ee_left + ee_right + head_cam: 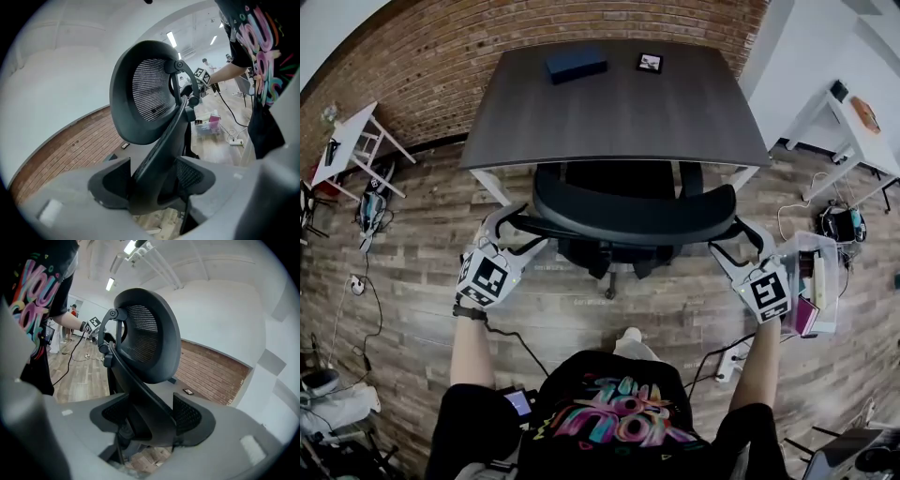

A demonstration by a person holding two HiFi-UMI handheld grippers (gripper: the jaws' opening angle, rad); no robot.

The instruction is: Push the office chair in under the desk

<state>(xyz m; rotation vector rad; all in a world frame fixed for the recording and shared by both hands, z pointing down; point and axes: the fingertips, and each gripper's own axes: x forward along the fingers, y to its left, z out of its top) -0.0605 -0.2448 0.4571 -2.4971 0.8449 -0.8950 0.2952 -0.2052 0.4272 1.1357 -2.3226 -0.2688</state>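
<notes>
The black mesh office chair (633, 217) stands with its seat under the front edge of the dark desk (619, 112), and its curved backrest faces me. My left gripper (517, 225) is shut on the backrest's left edge. My right gripper (733, 239) is shut on its right edge. In the left gripper view the backrest frame (157, 159) runs between the two pads of the left gripper (154, 187), with the headrest (140, 93) above. The right gripper view shows the same grip: right gripper (147, 420), frame (140, 399), headrest (150, 333).
A blue box (577, 64) and a small framed card (650, 63) lie on the desk. A clear plastic bin (814, 281) and a power strip (729, 361) sit on the floor at my right. White tables (853, 122) (352, 141) flank the desk, and a brick wall stands behind it.
</notes>
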